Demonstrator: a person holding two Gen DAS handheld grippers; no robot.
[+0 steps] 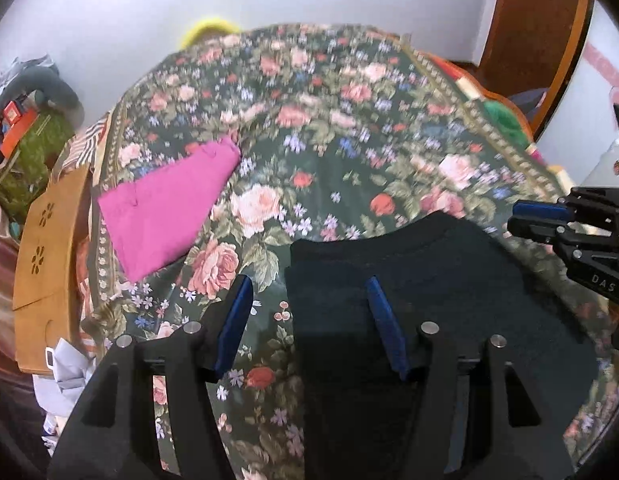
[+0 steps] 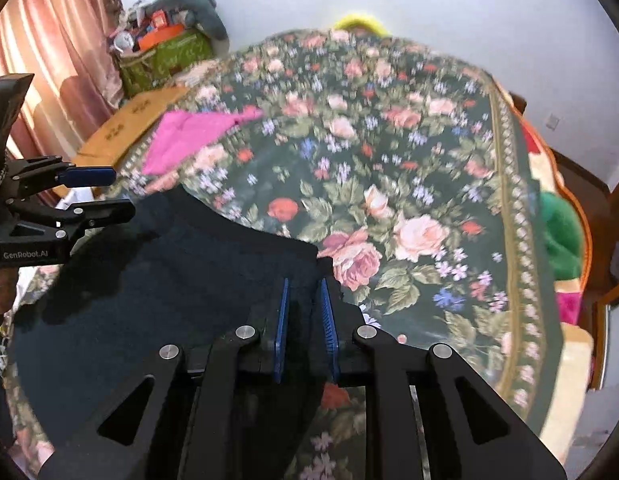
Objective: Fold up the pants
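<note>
Dark navy pants (image 1: 449, 300) lie flat on a floral bedspread (image 1: 329, 140) close in front of me. In the left wrist view my left gripper (image 1: 309, 280) is open and straddles the pants' left edge: one blue pad (image 1: 237, 320) hangs over the bedspread and the other (image 1: 385, 332) over the dark cloth. My right gripper (image 1: 529, 220) shows at the pants' right edge. In the right wrist view the right gripper (image 2: 304, 281) is nearly closed, with the right corner of the pants (image 2: 169, 280) between its pads. The left gripper (image 2: 101, 192) shows at the far left, jaws apart.
A folded pink garment (image 1: 165, 208) lies on the bedspread's far left part. Beside the bed on that side stand a wooden board (image 1: 49, 232) and a green bag (image 1: 29, 160) of clutter. A green bundle (image 2: 557, 232) sits off the bed's right edge. A white wall lies beyond.
</note>
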